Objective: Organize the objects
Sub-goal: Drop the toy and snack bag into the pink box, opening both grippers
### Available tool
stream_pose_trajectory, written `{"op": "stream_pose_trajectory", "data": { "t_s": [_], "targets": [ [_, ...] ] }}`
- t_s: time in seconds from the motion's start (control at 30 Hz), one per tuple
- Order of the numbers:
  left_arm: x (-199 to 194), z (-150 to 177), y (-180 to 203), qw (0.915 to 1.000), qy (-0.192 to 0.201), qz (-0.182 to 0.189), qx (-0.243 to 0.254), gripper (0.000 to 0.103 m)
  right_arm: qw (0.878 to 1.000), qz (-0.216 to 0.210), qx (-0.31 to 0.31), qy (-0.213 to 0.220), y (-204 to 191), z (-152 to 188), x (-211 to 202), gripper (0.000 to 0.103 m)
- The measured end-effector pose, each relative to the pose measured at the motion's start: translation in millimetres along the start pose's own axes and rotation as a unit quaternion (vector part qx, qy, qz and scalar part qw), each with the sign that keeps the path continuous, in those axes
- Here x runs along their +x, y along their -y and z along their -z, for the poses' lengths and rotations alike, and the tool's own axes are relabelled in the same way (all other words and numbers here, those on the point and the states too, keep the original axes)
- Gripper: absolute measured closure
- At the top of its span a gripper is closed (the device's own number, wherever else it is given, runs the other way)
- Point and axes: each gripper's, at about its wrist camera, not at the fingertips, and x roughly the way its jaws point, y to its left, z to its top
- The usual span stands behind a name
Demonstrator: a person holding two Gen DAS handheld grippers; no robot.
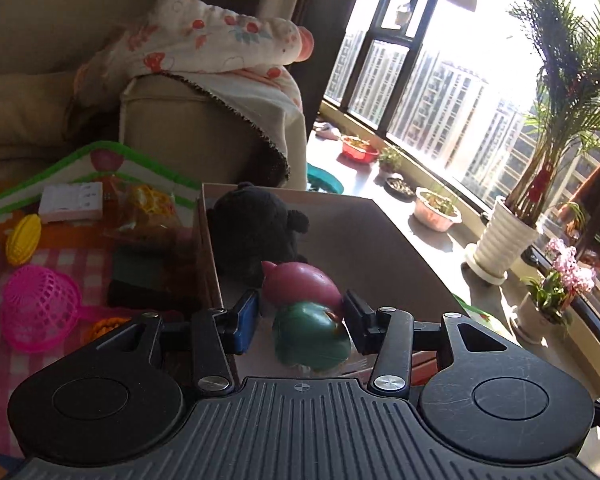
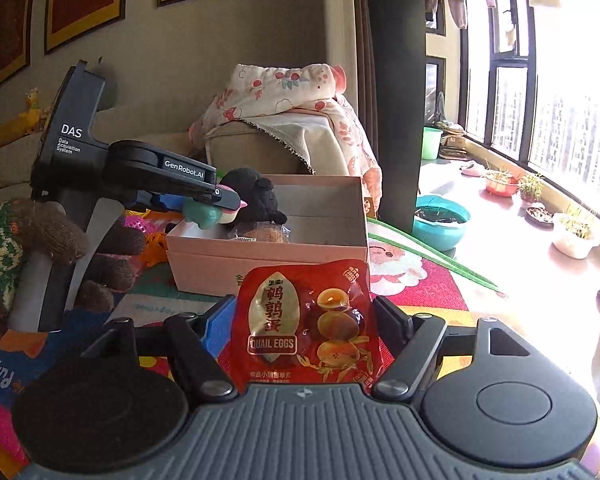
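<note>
Gripping toy [image 1: 306, 312] and egg packet [image 2: 306, 320], both tongs [image 1: 300, 318] [image 2: 304, 320]; packet's bottom hidden.

Toys and box on the play mat

A black plush toy [image 1: 256, 228] sits inside the open cardboard box [image 2: 268, 258]; a pink plastic strainer [image 1: 40, 308] lies left of it on the mat.

Lighting: strong daylight, 2 fisheye views.
Windows [image 1: 440, 92] at the upper right of each frame blow out to white glare; the left half sits dim, the box [image 1: 364, 236] interior shadowed. Straight lines bow at the edges. Focus is soft throughout, with the black plush [image 1: 256, 228] nearly featureless.
</note>
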Motion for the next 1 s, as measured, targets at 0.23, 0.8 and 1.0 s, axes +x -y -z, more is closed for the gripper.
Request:
{"op": "stream_pose_trajectory", "data": {
  "t_s": [0.23, 0.8, 1.0],
  "targets": [
    [2.1, 12.5, 19.7, 0.9956, 0.020, -0.025, 0.088, 0.052, 1.000, 0.010, 0.007, -0.011, -4.1, -6.8, 17.6, 0.030],
    [-74.7, 54.8, -76.4, 0.9929, 0.082, -0.066, -0.057, 0.052, 0.998, 0.013, 0.042, 0.043, 11.0, -139.2, 93.7, 0.001],
    [-74.2, 75.4, -98.0, 0.9935, 0.059, -0.083, -0.052, 0.053, 0.999, 0.023, 0.036, 0.008, 4.2, -102.4, 106.9, 0.000]
  ]
}}
